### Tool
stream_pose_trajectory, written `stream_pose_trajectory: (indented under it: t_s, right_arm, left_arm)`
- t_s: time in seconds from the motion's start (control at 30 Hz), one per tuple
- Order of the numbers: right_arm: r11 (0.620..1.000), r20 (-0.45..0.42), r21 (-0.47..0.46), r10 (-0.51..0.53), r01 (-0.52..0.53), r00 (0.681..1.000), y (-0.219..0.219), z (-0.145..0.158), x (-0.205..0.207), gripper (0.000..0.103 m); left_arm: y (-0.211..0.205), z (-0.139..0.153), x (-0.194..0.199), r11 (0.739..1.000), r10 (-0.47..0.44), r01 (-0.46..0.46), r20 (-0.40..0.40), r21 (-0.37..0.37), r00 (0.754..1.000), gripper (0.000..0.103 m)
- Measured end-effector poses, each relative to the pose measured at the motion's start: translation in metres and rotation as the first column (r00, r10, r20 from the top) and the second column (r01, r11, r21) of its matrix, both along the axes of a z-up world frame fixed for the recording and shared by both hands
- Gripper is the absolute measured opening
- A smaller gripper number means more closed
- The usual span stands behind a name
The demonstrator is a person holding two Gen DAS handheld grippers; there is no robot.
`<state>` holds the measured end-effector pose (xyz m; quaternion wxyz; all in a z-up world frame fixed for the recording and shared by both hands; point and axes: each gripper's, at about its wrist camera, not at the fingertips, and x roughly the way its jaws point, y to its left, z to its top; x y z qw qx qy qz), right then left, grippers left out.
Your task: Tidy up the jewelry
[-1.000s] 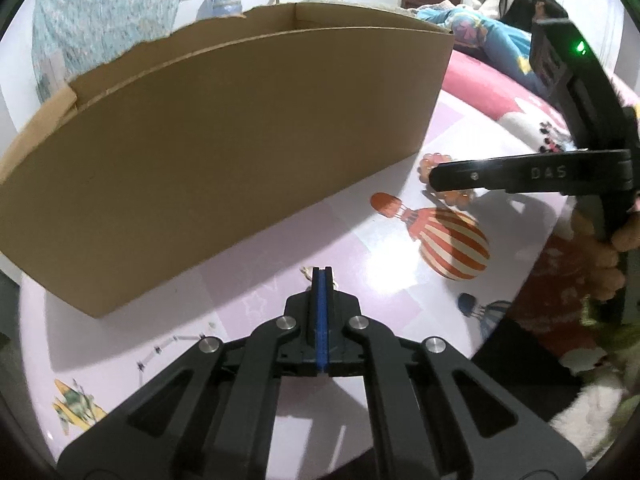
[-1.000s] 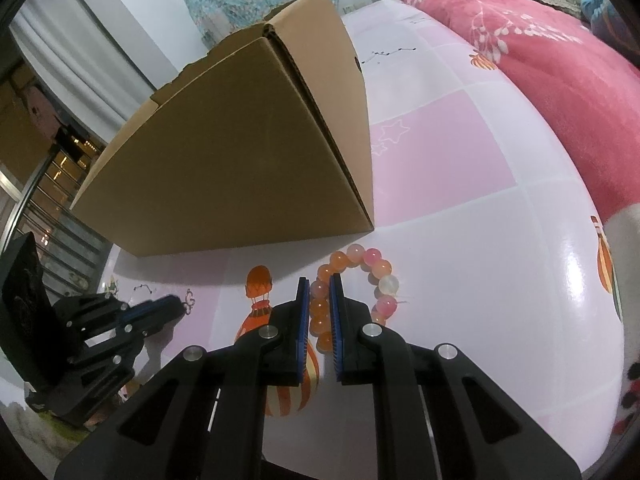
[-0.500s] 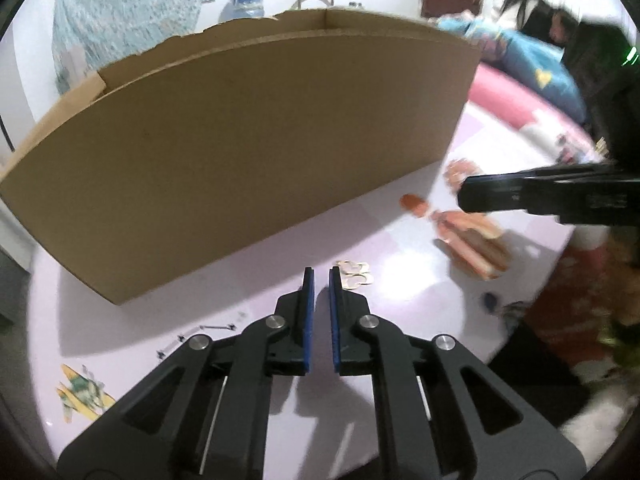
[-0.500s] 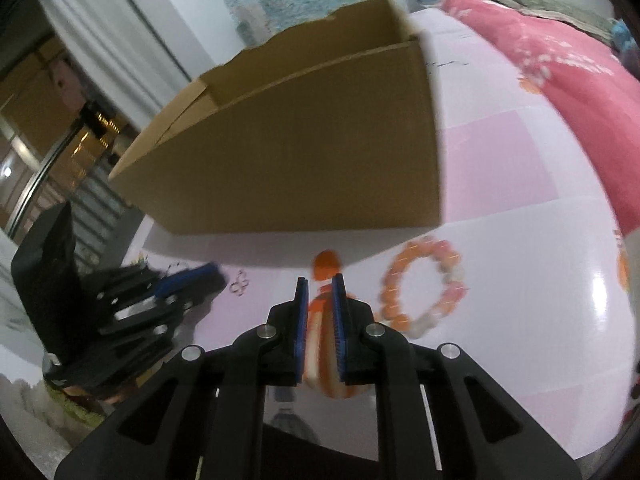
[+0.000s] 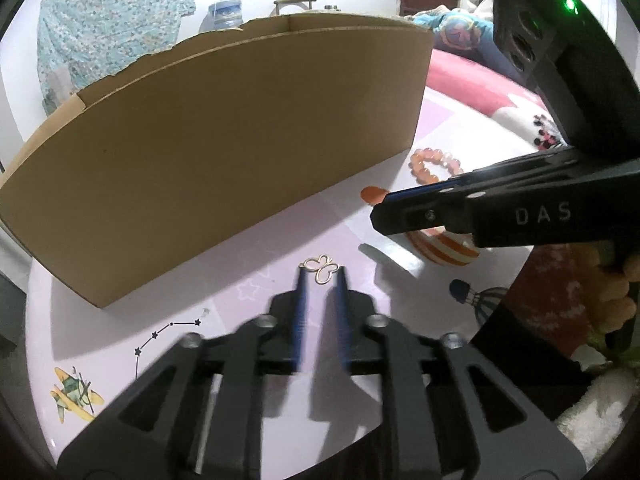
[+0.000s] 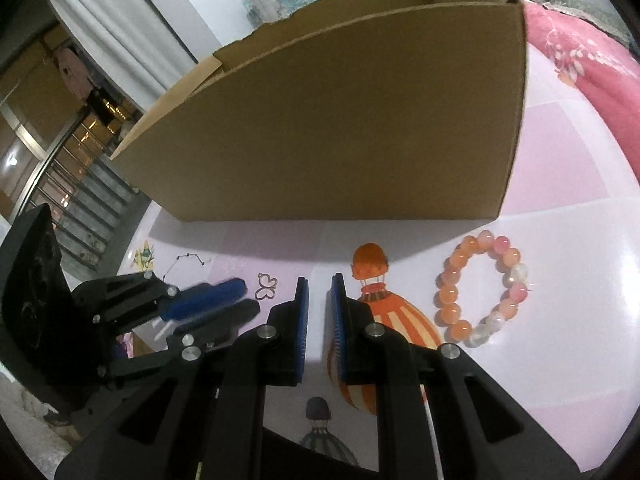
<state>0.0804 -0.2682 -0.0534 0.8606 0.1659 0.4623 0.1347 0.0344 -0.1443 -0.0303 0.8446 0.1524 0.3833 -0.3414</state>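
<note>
A small gold butterfly-shaped piece (image 5: pixel 322 267) lies on the pink table just beyond my left gripper (image 5: pixel 321 277), whose jaws stand open around its near edge; it also shows in the right wrist view (image 6: pixel 267 286). An orange and pink bead bracelet (image 6: pixel 484 291) lies flat to the right of my right gripper (image 6: pixel 319 282), which is open and empty above a balloon print. The bracelet also shows in the left wrist view (image 5: pixel 432 165), partly hidden behind the right gripper. An open cardboard box (image 5: pixel 224 136) stands behind both.
The table (image 6: pixel 560 380) has a pink and white cover with balloon, plane and star prints. A pink blanket (image 6: pixel 580 56) lies at the far right. The table's near edge is close under both grippers.
My left gripper has opened and pulled back, baring the butterfly piece at its tips. My right gripper has opened and swung left, away from the bracelet.
</note>
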Motion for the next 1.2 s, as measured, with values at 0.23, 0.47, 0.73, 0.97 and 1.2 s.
stream_pose_trajectory:
  t_s: [0.23,0.47,0.73,0.97,1.2]
  right_arm:
    - [1.000,0.003,0.013,-0.016,0.016,1.000,-0.009,-0.001,-0.009,0.012]
    - [0.999,0.022,0.033,-0.024,0.024,0.999,-0.009,-0.002,-0.011,0.012]
    - [0.998,0.026,0.050,-0.049,0.048,0.998,-0.019,-0.004,-0.015,0.012]
    - [0.997,0.043,0.038,-0.069,0.067,0.997,-0.028,0.003,-0.020,0.012]
    - [0.996,0.048,-0.032,-0.083,0.085,0.995,-0.040,0.015,-0.021,0.012]
  left_arm:
    - [-0.009,0.000,0.008,0.999,-0.039,0.039,0.012,0.019,0.999,0.041]
    - [-0.013,-0.002,0.021,0.994,-0.097,0.098,-0.027,0.049,0.995,0.023]
    - [-0.022,-0.001,0.020,0.989,-0.113,0.116,-0.030,0.089,0.993,0.019]
    - [-0.026,-0.001,0.013,0.991,-0.094,0.093,0.003,0.100,0.996,0.001]
    - [-0.025,0.001,0.019,0.991,-0.076,0.079,-0.030,0.105,0.997,0.000]
